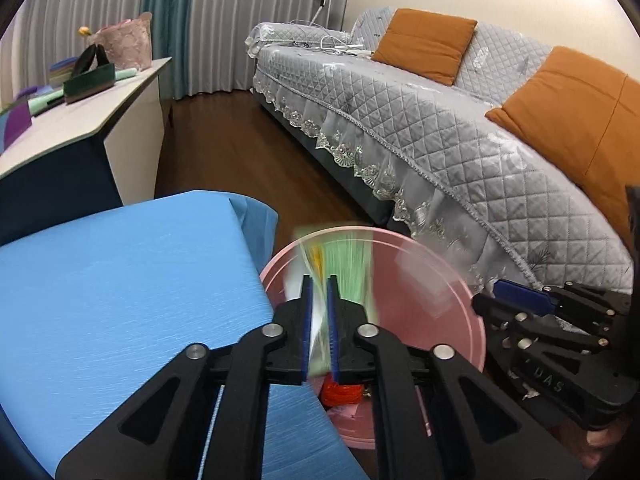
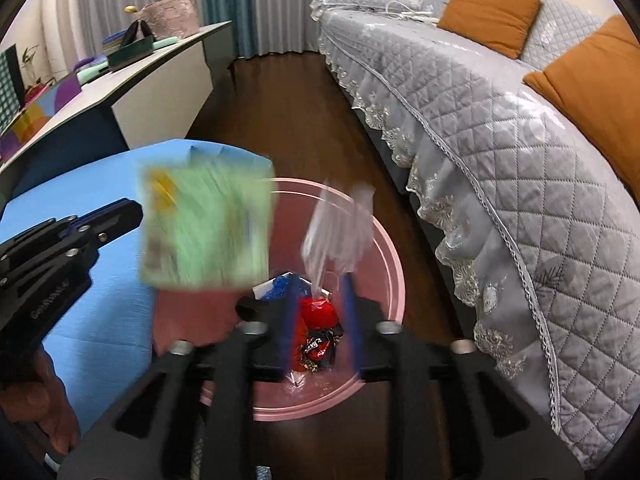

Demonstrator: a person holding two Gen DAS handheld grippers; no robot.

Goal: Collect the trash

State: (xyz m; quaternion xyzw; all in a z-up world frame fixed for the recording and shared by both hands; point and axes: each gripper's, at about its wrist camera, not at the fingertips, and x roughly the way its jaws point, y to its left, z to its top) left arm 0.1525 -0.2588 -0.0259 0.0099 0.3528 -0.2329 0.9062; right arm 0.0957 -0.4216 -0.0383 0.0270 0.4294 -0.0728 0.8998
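Observation:
A pink round bin (image 1: 460,312) stands on the floor beside the blue-covered table (image 1: 120,280). It also shows in the right wrist view (image 2: 384,256), holding red and blue wrappers (image 2: 316,328). A green packet (image 1: 348,264) is motion-blurred above the bin, between and beyond the fingers of my left gripper (image 1: 319,284), whose jaws stand slightly apart. It also shows in the right wrist view (image 2: 208,224), just off the left gripper's tips (image 2: 132,210). A clear plastic wrapper (image 2: 340,232) is blurred in the air above the bin, ahead of my open right gripper (image 2: 320,292), which is empty.
A grey quilted sofa (image 1: 440,128) with orange cushions (image 1: 424,44) runs along the right. A white desk (image 1: 80,120) with a green box and a pink bag stands at the left. Dark wood floor (image 2: 288,120) lies between them.

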